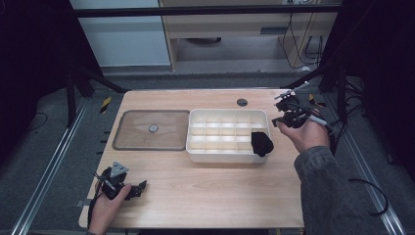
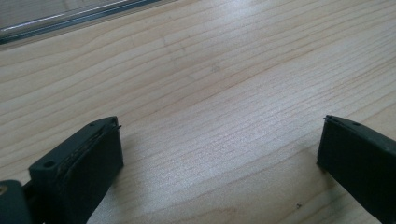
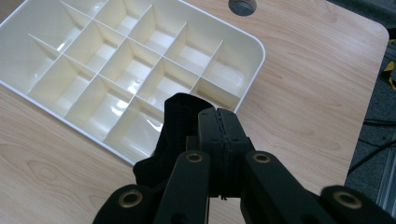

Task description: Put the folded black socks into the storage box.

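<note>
While the right tool (image 3: pixel 218 122) hangs above the surface (image 1: pixel 205 191) with jaws pressed together on nothing, the black cloth (image 1: pixel 262 143) lies in the tray's (image 1: pixel 195 147) near-right compartment — the left tool (image 2: pixel 219 144) gapes wide.

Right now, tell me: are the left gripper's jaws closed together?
No. In the left gripper view the left gripper has its two black jaws standing far apart, with bare wooden table between them.

Wooden tabletop (image 1: pixel 205 196) carries a white divided tray (image 1: pixel 227 154) at centre, a clear lid (image 1: pixel 134 142) flat at its 9 o'clock, touching; grommet (image 1: pixel 242 102) at 12.
</note>
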Demonstrator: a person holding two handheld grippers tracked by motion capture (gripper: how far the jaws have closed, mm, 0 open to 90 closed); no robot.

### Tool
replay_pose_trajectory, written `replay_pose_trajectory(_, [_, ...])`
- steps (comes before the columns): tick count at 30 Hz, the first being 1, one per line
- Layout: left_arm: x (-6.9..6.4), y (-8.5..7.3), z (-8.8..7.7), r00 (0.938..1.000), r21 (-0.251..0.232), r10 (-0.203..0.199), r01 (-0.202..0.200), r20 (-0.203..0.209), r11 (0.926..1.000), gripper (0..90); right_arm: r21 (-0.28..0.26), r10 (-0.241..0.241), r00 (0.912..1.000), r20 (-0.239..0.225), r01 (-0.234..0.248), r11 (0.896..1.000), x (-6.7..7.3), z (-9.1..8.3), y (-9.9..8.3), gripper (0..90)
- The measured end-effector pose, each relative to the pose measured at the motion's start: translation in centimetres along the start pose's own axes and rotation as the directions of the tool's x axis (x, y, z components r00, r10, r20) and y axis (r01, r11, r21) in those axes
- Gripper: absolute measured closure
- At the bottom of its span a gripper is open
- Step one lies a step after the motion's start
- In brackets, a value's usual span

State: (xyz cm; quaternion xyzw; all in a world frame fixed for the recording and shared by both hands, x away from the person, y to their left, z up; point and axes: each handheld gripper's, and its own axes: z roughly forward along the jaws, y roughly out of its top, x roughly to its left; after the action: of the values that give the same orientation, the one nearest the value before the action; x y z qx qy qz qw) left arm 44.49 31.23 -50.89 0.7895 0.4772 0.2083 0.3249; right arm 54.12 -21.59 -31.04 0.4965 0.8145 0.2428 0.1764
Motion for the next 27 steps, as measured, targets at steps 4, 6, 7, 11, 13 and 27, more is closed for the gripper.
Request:
replay_pose_trajectory(4, [0.0, 0.0, 0.0, 1.0000, 0.000, -0.001, 0.001, 0.000, 1.0000, 0.0, 0.008, 0.008, 1.0000, -0.002, -0.008, 1.000, 0.2, 0.7, 0.2, 90.0])
replay_pose_trajectory(6, [0.0, 0.0, 0.0, 1.0000, -0.001, -0.001, 0.001, -0.001, 1.0000, 0.0, 0.019, 0.004, 1.0000, -0.003, -0.004, 1.000, 0.4, 1.3, 0.2, 90.0])
replay_pose_trajectory(7, [0.0, 0.0, 0.0, 1.0000, -0.002, -0.002, 0.002, -0.001, 1.0000, 0.0, 0.022, 0.006, 0.9999, -0.009, -0.006, 1.000, 0.6, 1.5, 0.2, 90.0])
replay_pose_trajectory(11, [0.0, 0.0, 0.0, 1.0000, 0.002, 0.003, -0.003, -0.001, 1.0000, 0.0, 0.041, -0.006, 0.9997, -0.025, 0.007, 0.999, 1.4, 2.8, 0.0, 90.0])
replay_pose_trajectory(13, [0.0, 0.0, 0.0, 1.0000, 0.002, 0.003, -0.003, -0.001, 1.0000, 0.0, 0.046, -0.012, 0.9995, -0.030, 0.013, 0.999, 1.8, 3.4, 0.0, 90.0])
replay_pose_trajectory(27, [0.0, 0.0, 0.0, 1.0000, 0.002, 0.005, -0.005, -0.001, 1.0000, 0.0, 0.081, -0.045, 0.9977, -0.051, 0.049, 0.996, 4.0, 6.6, 0.8, 90.0])
